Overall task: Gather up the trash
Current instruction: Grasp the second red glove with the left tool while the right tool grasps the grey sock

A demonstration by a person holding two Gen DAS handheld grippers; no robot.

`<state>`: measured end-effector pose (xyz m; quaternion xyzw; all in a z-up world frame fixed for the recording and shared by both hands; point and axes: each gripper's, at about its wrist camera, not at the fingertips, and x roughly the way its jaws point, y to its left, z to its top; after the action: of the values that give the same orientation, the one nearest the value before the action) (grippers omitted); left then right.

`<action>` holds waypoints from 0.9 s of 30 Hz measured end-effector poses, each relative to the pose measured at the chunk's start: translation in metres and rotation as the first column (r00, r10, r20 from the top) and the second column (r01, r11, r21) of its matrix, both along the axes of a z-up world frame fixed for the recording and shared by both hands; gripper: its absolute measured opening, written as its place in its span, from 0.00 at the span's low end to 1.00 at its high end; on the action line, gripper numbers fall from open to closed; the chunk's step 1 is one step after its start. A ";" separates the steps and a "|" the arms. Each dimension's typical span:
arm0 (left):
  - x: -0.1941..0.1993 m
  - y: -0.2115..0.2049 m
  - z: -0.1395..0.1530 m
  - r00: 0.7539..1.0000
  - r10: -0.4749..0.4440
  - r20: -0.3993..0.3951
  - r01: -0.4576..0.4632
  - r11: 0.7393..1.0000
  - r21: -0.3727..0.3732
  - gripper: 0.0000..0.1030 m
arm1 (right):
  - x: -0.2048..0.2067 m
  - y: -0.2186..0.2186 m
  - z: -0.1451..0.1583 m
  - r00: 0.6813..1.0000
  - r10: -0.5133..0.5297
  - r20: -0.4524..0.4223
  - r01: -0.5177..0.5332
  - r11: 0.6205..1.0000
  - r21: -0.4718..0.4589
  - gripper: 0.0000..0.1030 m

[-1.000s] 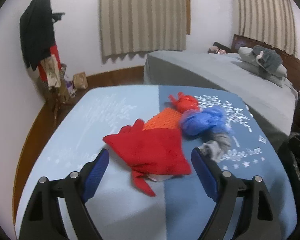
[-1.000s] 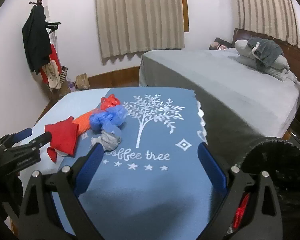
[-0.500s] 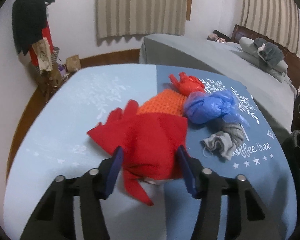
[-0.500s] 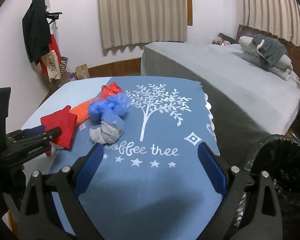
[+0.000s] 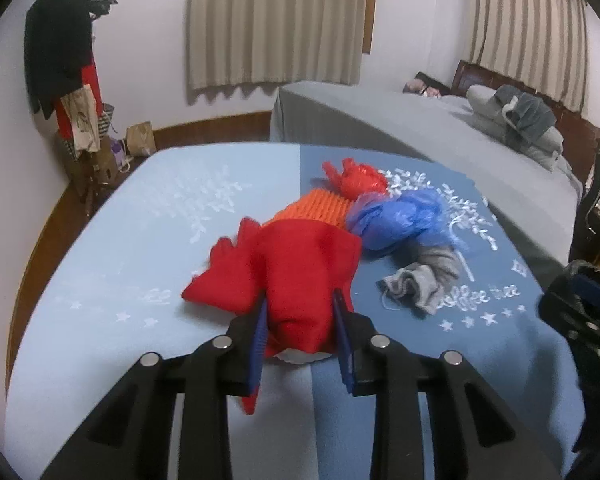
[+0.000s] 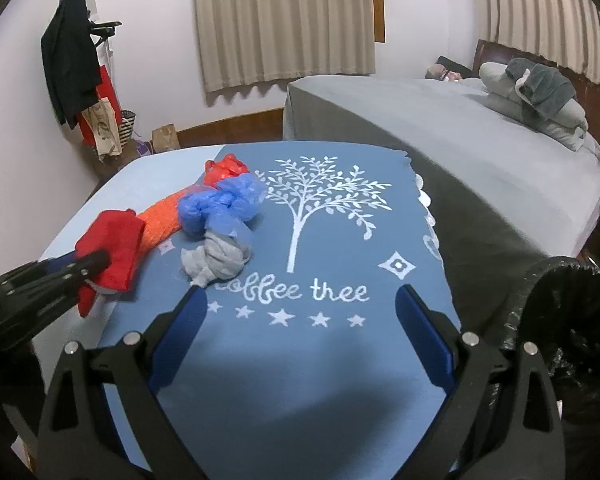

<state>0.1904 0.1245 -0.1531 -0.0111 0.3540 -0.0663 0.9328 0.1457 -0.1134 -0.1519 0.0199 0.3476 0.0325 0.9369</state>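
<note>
A crumpled red cloth (image 5: 300,252) lies on the table's left part, with something white under its near edge. My left gripper (image 5: 301,298) is closing on it; both blue pads press the cloth's near end. Behind it lie an orange net (image 5: 316,208), a red plastic bag (image 5: 358,178), a blue plastic bag (image 5: 400,216) and a grey rag (image 5: 424,276). In the right wrist view the left gripper (image 6: 86,262) holds the red cloth (image 6: 114,240) at the left. My right gripper (image 6: 299,293) stands open over the blue tablecloth (image 6: 340,240), nothing between its fingers, the grey rag (image 6: 216,260) just beyond its left finger.
A black-lined trash bin (image 6: 572,308) stands at the table's right side. A grey bed (image 6: 440,120) with folded bedding lies behind the table. A coat rack (image 5: 60,52) with bags around its foot stands against the left wall.
The left gripper's jaws have come together from wide open onto the near end of the red cloth. The right gripper has sunk slightly toward the table and stays open.
</note>
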 end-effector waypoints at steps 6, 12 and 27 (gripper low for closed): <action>-0.022 0.005 0.010 0.999 -0.015 0.029 0.015 1.000 -0.010 0.29 | 0.006 0.011 -0.003 1.000 0.024 -0.008 -0.024 0.999 0.025 0.89; -0.027 0.014 0.007 1.000 -0.008 0.015 0.008 1.000 -0.009 0.30 | 0.015 0.024 -0.008 0.998 0.052 -0.029 -0.050 0.997 0.053 0.78; -0.018 0.032 -0.016 0.998 0.041 -0.044 -0.042 0.999 -0.022 0.37 | 0.036 0.049 -0.018 0.993 0.095 -0.070 -0.092 0.995 0.048 0.71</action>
<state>0.1728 0.1566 -0.1686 -0.0304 0.3729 -0.0507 0.9260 0.1819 -0.0640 -0.1695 0.0257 0.3809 0.0835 0.9205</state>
